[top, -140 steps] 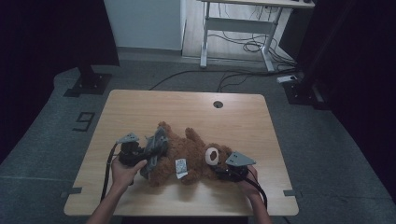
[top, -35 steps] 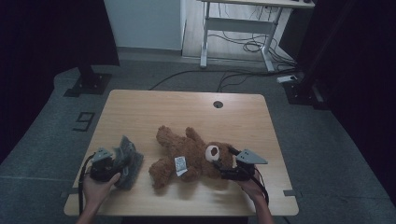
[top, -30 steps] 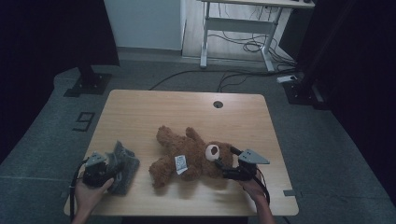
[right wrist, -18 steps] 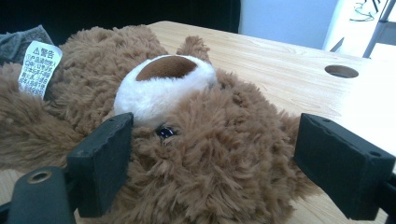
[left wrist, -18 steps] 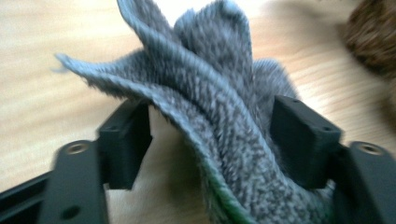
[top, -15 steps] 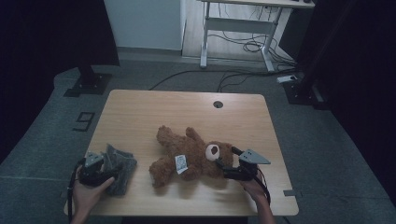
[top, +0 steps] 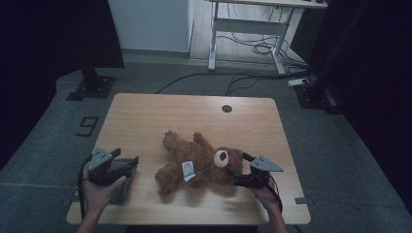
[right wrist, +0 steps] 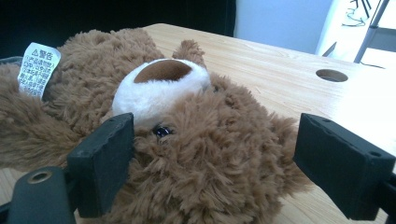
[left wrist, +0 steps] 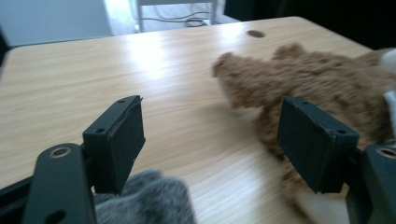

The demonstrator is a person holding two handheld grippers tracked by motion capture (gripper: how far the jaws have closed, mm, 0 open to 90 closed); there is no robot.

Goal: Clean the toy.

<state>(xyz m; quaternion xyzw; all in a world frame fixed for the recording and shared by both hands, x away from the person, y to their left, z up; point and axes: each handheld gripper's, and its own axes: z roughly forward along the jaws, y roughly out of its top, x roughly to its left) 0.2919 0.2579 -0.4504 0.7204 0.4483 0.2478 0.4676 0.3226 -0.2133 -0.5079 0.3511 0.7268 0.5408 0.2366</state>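
Note:
A brown teddy bear [top: 199,162] lies on its back in the middle of the wooden table [top: 160,116], head to the right. My right gripper [top: 237,164] has its jaws on either side of the bear's head [right wrist: 187,140], both pads against the fur. A grey furry piece [top: 121,187] lies near the front left corner. My left gripper [top: 127,156] hovers just above it, and its jaws have just been opening with nothing between them. The left gripper view has the grey piece [left wrist: 144,205] below the left gripper [left wrist: 210,135] and the bear [left wrist: 322,84] beyond.
A white label [top: 188,170] sticks out of the bear's side. A round cable hole [top: 227,108] sits near the table's far edge. A white desk frame [top: 243,29] and loose cables stand on the floor behind the table.
My left gripper carried the grey piece from the bear to the front left corner, let it go and rose a little. The right gripper and the bear kept still.

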